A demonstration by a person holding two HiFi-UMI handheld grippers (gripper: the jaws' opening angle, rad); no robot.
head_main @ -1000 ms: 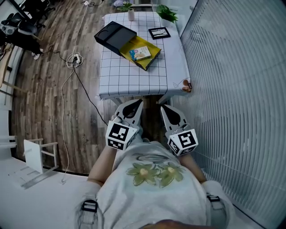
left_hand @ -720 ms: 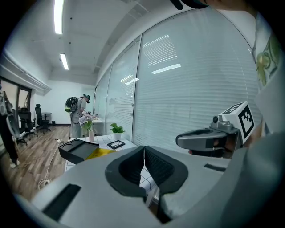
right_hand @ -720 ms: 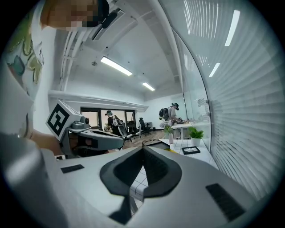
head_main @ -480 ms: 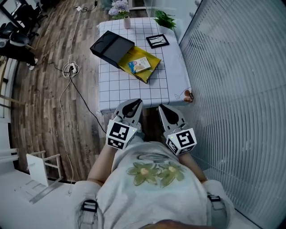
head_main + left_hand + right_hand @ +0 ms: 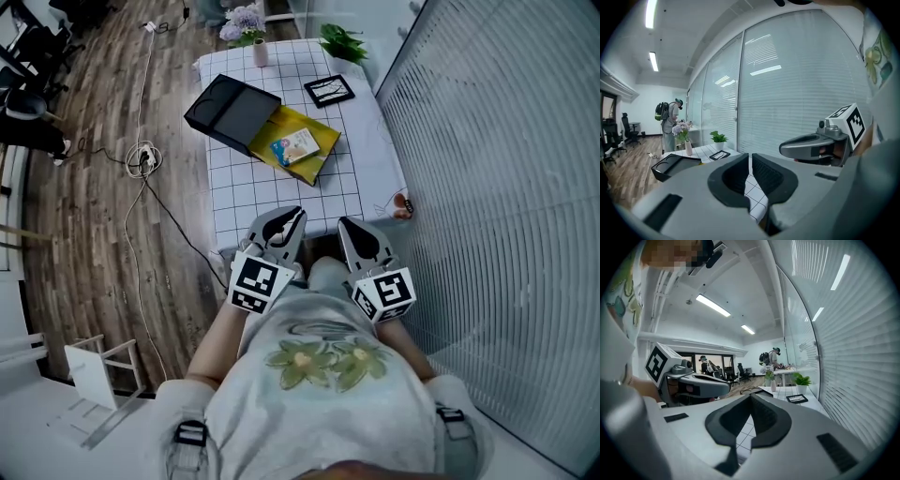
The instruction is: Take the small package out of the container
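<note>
Both grippers sit low centre in the head view, close to your torso, at the near edge of the checked table [image 5: 281, 197].
- Left gripper [image 5: 284, 221]: jaws pressed together, nothing between them.
- Right gripper [image 5: 357, 231]: jaws meet at the tips, also empty.

The small package [image 5: 296, 146] lies flat inside the yellow container [image 5: 326, 142], upper centre of the frame. It is well apart from both grippers. A black lid [image 5: 232, 111] lies at the container's upper-left side.

Handling, as a judgement:
- The package is small at this range. It looks like a thin printed carton, though it could be a soft sachet.
- Expect it to be light, with a smooth and likely slippery face, and easy to dent.
- Lying flat, it offers little to pinch from above. Spread the jaws first, then take it across a short edge or a corner.
- If needed, nudge it against the container wall to raise an edge.
- Pinch gently.
</note>
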